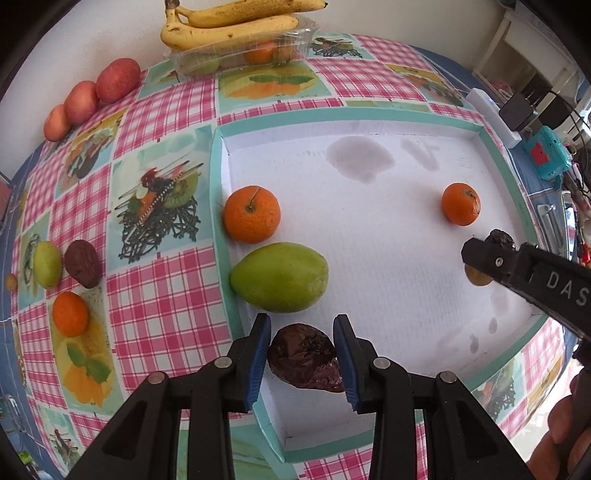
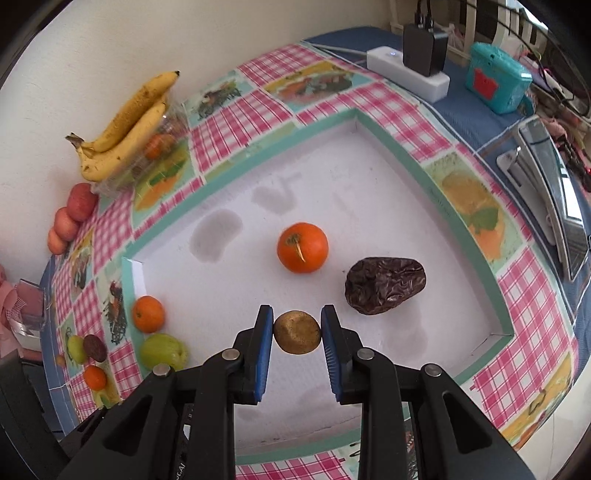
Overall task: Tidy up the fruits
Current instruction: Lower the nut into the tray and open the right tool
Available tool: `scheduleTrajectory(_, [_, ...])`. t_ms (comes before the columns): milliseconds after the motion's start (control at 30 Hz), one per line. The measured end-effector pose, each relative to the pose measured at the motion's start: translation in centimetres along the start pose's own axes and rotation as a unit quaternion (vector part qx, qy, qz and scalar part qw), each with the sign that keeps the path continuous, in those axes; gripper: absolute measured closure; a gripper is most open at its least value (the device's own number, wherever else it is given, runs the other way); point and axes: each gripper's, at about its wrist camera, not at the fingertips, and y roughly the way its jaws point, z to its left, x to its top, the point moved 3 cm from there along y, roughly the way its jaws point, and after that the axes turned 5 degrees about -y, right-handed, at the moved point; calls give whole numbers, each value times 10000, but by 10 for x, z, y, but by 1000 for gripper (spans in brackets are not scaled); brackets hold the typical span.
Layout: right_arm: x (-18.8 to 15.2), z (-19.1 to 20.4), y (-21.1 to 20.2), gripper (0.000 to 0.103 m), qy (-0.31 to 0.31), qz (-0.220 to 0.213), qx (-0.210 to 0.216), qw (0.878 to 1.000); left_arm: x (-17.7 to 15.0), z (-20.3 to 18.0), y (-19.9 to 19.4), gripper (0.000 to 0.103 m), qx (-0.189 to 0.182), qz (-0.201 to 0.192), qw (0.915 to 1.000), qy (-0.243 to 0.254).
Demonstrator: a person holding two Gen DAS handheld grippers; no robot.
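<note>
Tablecloth (image 1: pixel 155 295): pink and white check squares, mixed with turquoise squares printed with food pictures.
Tray (image 1: pixel 221 206): white floor with grey stains, turquoise rim.
Oranges: bright orange, one (image 1: pixel 251 214) with a thin stalk, another (image 2: pixel 303 247) with a green stalk end.
Mango (image 1: pixel 279 277): light green.
Wrinkled fruit (image 1: pixel 306 356): dark brown-maroon.
Small round fruit (image 2: pixel 297 332): dull golden brown.
Bananas (image 1: pixel 229 27): yellow with brown speckles.
Apples (image 1: pixel 86 99): red-pink.
Gripper pads (image 2: pixel 264 354): blue, on black fingers.
Box (image 2: pixel 496 79): turquoise with a red patch.
</note>
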Motion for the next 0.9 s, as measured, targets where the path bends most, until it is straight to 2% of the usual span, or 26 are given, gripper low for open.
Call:
scheduleTrajectory(367, [-3, -2, 14, 75, 28, 211, -70, 9997, -2, 0, 12, 65, -58, 62, 10000, -39])
scheduleTrajectory(900, [-1, -3, 17, 75, 100, 214, -214, 9995, -2, -2, 4, 65, -66, 32, 10000, 27])
